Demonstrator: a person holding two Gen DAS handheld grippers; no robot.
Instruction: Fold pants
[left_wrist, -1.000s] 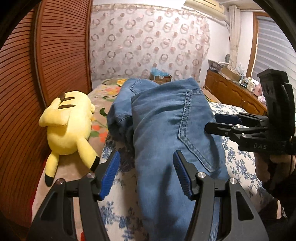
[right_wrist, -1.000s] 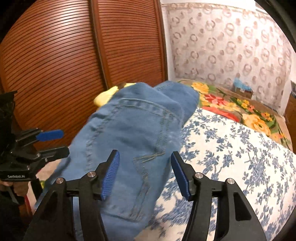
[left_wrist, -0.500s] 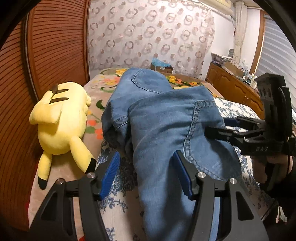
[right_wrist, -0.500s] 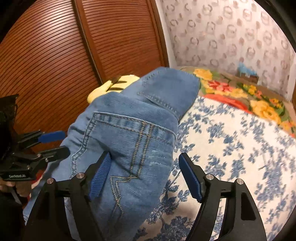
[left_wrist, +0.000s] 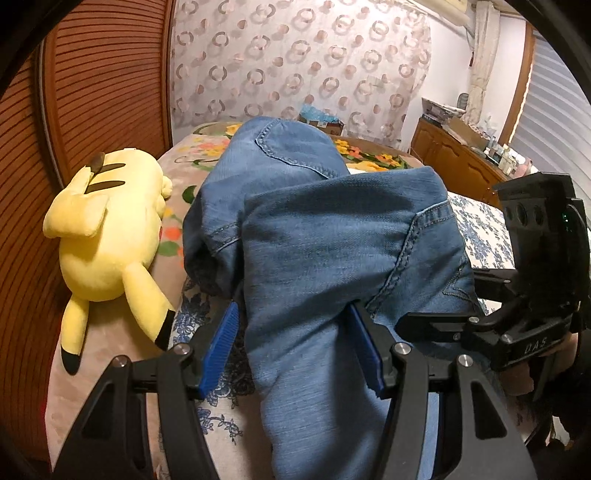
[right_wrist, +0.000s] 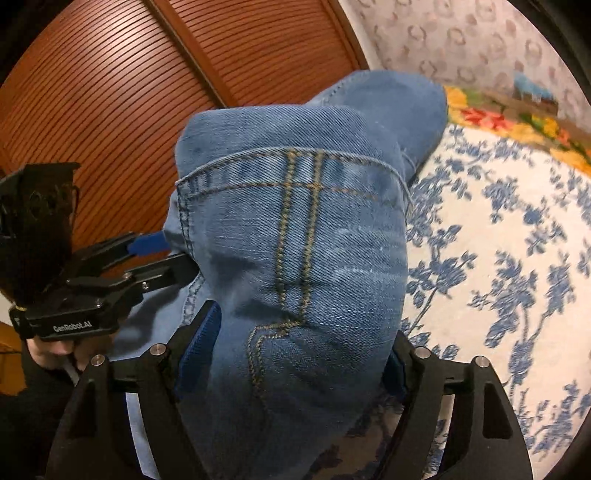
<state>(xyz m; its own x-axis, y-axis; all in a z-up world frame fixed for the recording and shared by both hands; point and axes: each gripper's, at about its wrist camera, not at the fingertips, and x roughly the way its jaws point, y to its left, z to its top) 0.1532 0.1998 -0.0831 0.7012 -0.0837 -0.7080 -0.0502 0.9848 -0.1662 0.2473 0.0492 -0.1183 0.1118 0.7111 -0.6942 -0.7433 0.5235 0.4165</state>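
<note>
We had the pants (left_wrist: 332, 251) lying on the bed (right_wrist: 517, 266), a folded blue denim bundle that ran straight out ahead of both grippers and back under them.

The left gripper (left_wrist: 291, 347) stood half open around the denim. The fabric filled the gap between its blue pads (left_wrist: 218, 350); the right-hand pad lay against the cloth, while the left-hand pad stood just clear of it, so we could not call it a firm grip.

The right gripper (right_wrist: 291, 362) had its jaws set wide, and they had just been closing a little, with the seat of the pants, its double orange stitching running down the middle, bulging between them. The cloth covered most of the pad on the right side, and we could not tell whether either pad pressed on it.

Each gripper showed in the other's view: the right one just to the right of the left gripper, fingers reaching onto the denim, the left one to the left of the right gripper, likewise at the edge of the fabric.

A yellow plush toy (left_wrist: 107, 236) lay on the bed to the left of the left gripper, beside the pants and apart from them, near the wooden slatted doors (right_wrist: 110, 110).
</note>
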